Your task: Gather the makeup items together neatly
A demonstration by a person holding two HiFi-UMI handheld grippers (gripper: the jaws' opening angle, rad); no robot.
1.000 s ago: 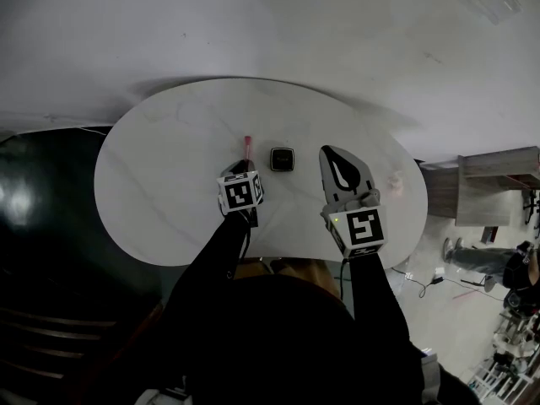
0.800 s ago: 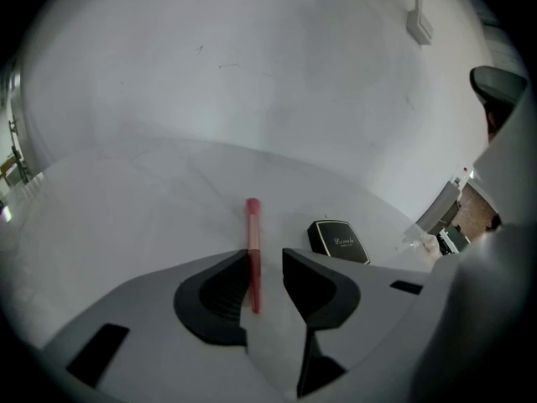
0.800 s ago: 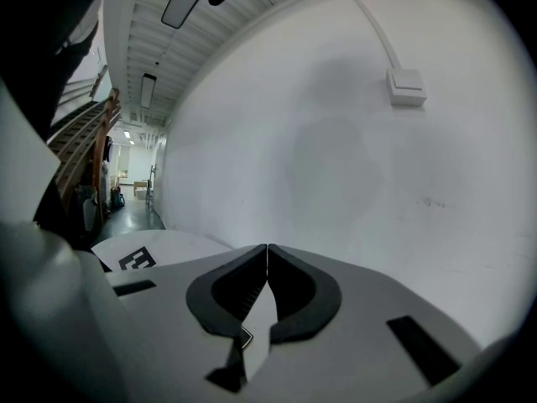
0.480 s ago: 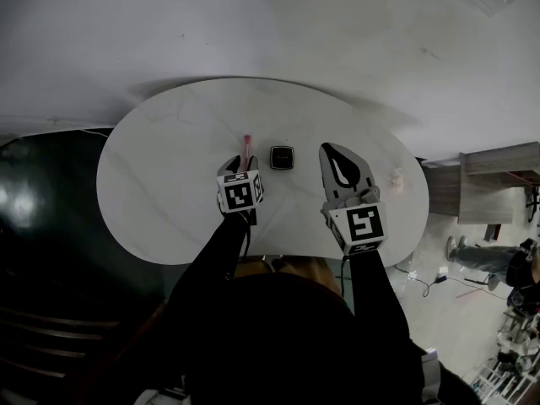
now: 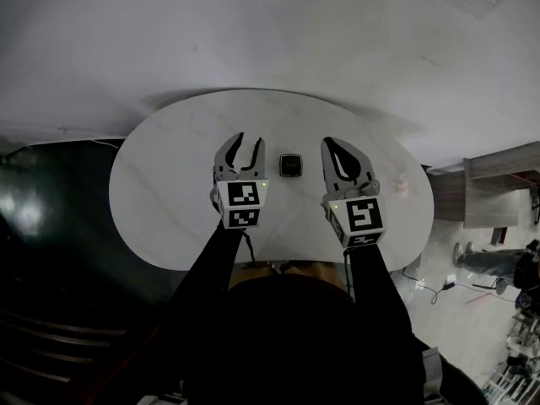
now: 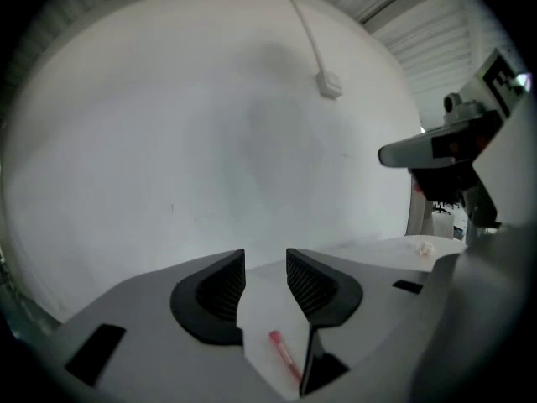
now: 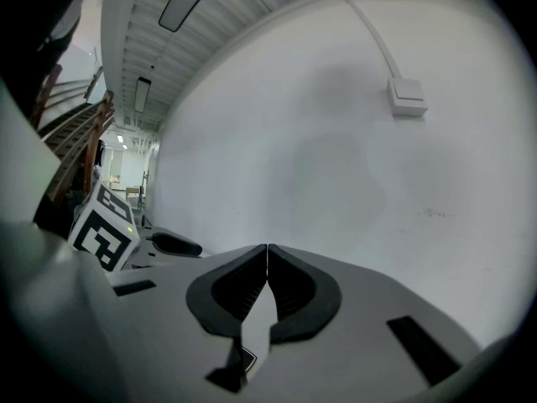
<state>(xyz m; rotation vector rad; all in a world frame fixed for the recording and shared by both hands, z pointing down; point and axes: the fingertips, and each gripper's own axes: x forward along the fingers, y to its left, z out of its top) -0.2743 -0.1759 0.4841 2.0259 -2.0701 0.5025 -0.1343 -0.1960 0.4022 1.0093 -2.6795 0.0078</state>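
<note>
looks like the left gripper [image 6: 265,263] is now lifted clear of the desk [image 5: 169,175] with its jaws just opened and nothing held between them, so the pink tube [image 6: 284,355] is left lying near the black compact [image 5: 291,164], one item placed, while the jaws of the right gripper [image 7: 267,250] are kept together.

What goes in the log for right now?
left gripper: jaws just opened, empty, above pink tube | right gripper: shut, empty | black compact: on table
</note>
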